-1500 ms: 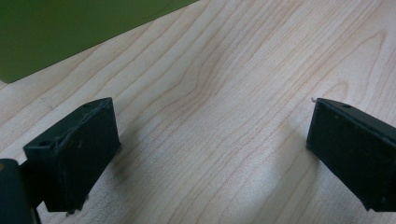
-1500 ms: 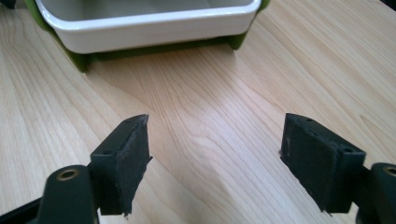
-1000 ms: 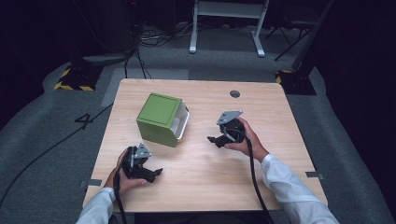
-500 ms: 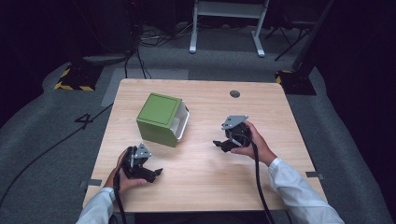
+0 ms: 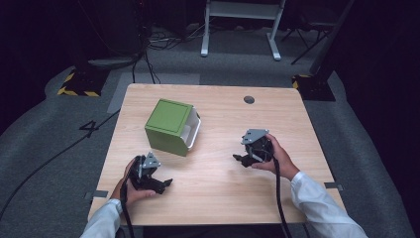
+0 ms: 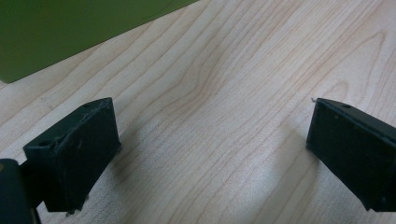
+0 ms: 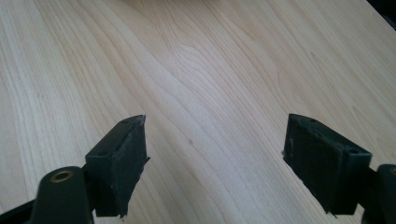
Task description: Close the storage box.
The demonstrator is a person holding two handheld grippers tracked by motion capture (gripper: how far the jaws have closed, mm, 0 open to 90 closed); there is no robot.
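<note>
High view showed a green box lying at the upper left of the table, with a white inner side facing right. The left gripper rested at the lower left of the frame, just below the box; the right gripper sat right of centre, well apart from it.

Left gripper view showed both black jaws spread wide with bare wood between them, and the green box filled the upper left corner, near but not touched.

Right gripper view showed its jaws also standing wide apart, gripping nothing, over plain tabletop.

The box looked light, stiff and hollow, with smooth, possibly slippery walls; a thin wall at the white opening seemed the best place to pinch.
</note>
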